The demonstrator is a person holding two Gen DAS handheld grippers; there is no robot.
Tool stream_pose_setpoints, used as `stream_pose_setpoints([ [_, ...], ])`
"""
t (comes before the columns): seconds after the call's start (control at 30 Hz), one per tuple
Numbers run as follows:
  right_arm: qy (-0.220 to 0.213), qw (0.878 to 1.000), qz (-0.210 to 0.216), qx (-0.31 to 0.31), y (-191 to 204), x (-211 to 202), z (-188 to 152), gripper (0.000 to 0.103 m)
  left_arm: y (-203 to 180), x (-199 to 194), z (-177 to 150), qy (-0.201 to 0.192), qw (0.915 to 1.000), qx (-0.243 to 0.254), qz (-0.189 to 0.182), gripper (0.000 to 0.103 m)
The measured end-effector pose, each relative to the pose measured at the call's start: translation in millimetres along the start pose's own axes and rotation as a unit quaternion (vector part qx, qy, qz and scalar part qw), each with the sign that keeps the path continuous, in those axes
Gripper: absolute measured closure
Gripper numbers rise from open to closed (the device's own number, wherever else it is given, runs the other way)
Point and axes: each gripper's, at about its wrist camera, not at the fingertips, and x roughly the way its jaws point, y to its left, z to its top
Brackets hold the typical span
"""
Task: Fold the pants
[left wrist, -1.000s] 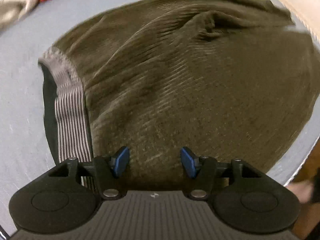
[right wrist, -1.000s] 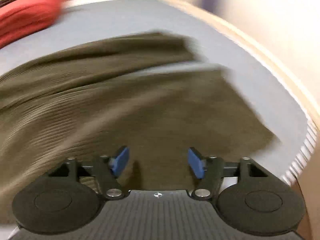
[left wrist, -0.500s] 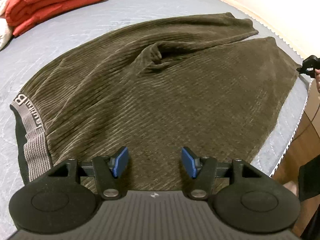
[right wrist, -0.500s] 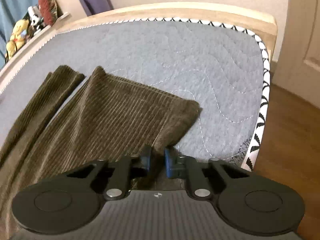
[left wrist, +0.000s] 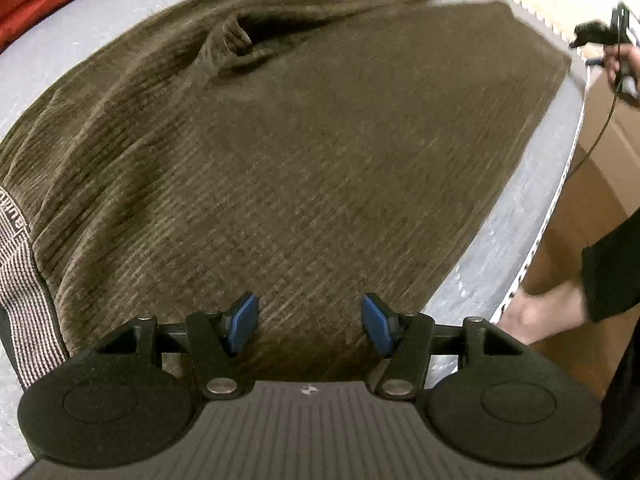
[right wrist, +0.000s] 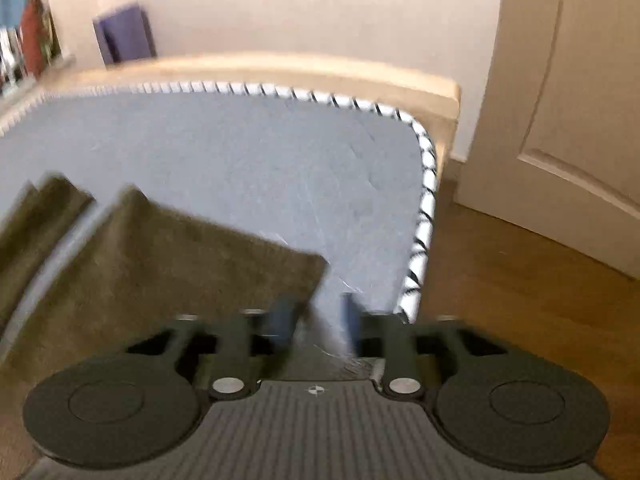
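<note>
Brown corduroy pants (left wrist: 320, 152) lie flat on the grey quilted mattress (right wrist: 260, 152), long axis running from the striped waistband (left wrist: 20, 280) at the left gripper's (left wrist: 308, 320) side out to the leg hems by the right gripper (right wrist: 316, 316). Left jaws stand apart over the cloth, gripping nothing. Right jaws have just been opening; the hem corner (right wrist: 308, 268) lies just ahead, the blurred left pad over its edge, nothing pinched. That hand is nearer the hems. Waistband lettering is too cut off to read.
</note>
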Motion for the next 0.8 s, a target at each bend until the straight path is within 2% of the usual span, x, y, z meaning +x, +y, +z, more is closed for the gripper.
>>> stream_pose_setpoints([
  [0.2,0.010,0.994,0.106,-0.009,35,-20,-7,0.052,23,-37,12,-0.091,0.9943,-0.054,0.015,0.041],
  [0.23,0.011,0.992,0.124,-0.016,44,-26,-8,0.052,30,-44,15,-0.107,0.9918,-0.065,0.024,0.044],
  [0.3,0.017,0.987,0.158,-0.031,65,-39,-9,0.052,48,-55,21,-0.128,0.9863,-0.097,0.036,0.061],
  [0.33,0.022,0.983,0.176,-0.038,76,-47,-11,0.051,61,-60,24,-0.136,0.9824,-0.122,0.038,0.066],
  [0.37,0.031,0.979,0.196,-0.047,87,-60,-14,0.051,75,-64,27,-0.141,0.9782,-0.146,0.044,0.078],
  [0.4,0.039,0.974,0.215,-0.053,97,-70,-18,0.051,88,-68,32,-0.147,0.9733,-0.167,0.057,0.085],
  [0.47,0.059,0.961,0.263,-0.063,116,-96,-26,0.050,109,-78,42,-0.157,0.9638,-0.198,0.085,0.086],
  [0.57,0.080,0.931,0.348,-0.081,148,-137,-40,0.047,153,-83,63,-0.175,0.9467,-0.238,0.128,0.086],
  [0.67,0.073,0.908,0.389,-0.137,180,-167,-55,0.046,182,-81,78,-0.197,0.9282,-0.243,0.201,0.086],
  [0.7,0.073,0.903,0.394,-0.157,189,-172,-60,0.046,193,-75,82,-0.199,0.9249,-0.253,0.202,0.086],
  [0.8,0.085,0.893,0.400,-0.189,209,-177,-69,0.046,213,-57,87,-0.196,0.9221,-0.273,0.193,0.086],
])
